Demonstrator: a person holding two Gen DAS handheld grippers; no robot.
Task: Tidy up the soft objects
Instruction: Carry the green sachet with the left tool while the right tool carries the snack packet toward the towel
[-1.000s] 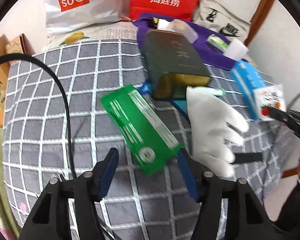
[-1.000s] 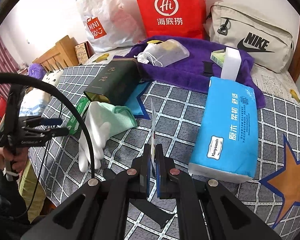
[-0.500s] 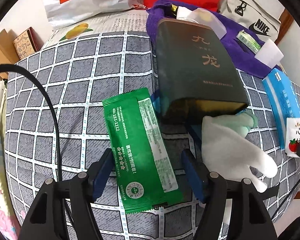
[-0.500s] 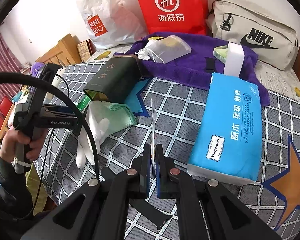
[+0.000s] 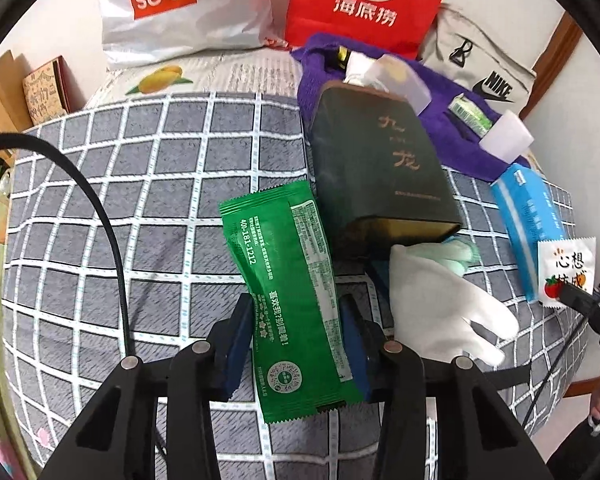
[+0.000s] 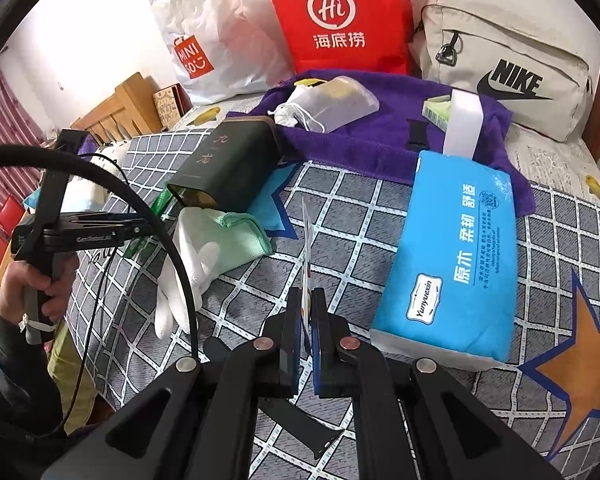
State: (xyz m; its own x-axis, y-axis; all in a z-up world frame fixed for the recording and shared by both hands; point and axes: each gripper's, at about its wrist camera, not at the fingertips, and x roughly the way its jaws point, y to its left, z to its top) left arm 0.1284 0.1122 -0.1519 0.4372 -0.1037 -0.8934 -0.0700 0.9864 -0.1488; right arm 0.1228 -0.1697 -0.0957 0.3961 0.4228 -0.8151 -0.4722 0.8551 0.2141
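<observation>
Both blue pads of my left gripper have just closed onto the green packet, lying on the bed; my right gripper is clamped on a thin white sachet. 1 lift next, I'd judge.

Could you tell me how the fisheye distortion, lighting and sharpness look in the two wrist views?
Left wrist view: strong barrel distortion bows the checked bedcover grid; dark vignette in the corners; even daylight; the green packet print is sharp. Right wrist view: the same curvature and vignette; the blue tissue pack is crisp; the white sachet is edge-on, its print unreadable; glare on the silver bag.
</observation>
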